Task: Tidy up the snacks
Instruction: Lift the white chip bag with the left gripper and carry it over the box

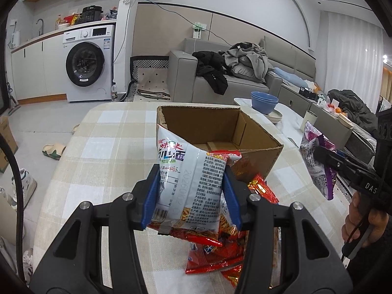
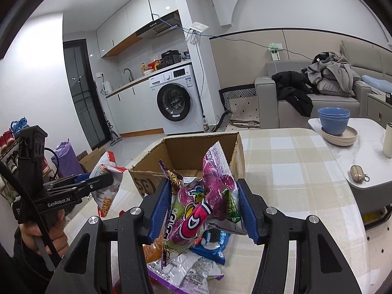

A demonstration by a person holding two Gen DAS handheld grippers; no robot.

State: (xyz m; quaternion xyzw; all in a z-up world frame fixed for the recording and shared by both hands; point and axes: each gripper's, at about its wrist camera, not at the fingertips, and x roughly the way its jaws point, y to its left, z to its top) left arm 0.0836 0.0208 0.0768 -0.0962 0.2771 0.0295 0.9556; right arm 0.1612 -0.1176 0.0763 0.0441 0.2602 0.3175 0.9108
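My left gripper (image 1: 192, 191) is shut on a white snack packet (image 1: 188, 183), held above the table just in front of the open cardboard box (image 1: 259, 149). Red snack packets (image 1: 220, 252) lie in a heap under it. My right gripper (image 2: 204, 208) is shut on a purple snack packet (image 2: 203, 205), held in front of the same box (image 2: 147, 174), above loose packets (image 2: 196, 269). In the left wrist view the purple packet (image 1: 316, 161) and the right gripper show at the right edge. The white packet (image 2: 107, 183) shows left in the right wrist view.
The table wears a beige checked cloth (image 1: 103, 147). Blue bowls (image 2: 334, 120) on a plate stand on a white side table (image 2: 367, 142), with a cup (image 2: 388, 139) and a small case (image 2: 357, 172). A sofa with clothes (image 1: 245, 68) and a washing machine (image 1: 88, 63) stand behind.
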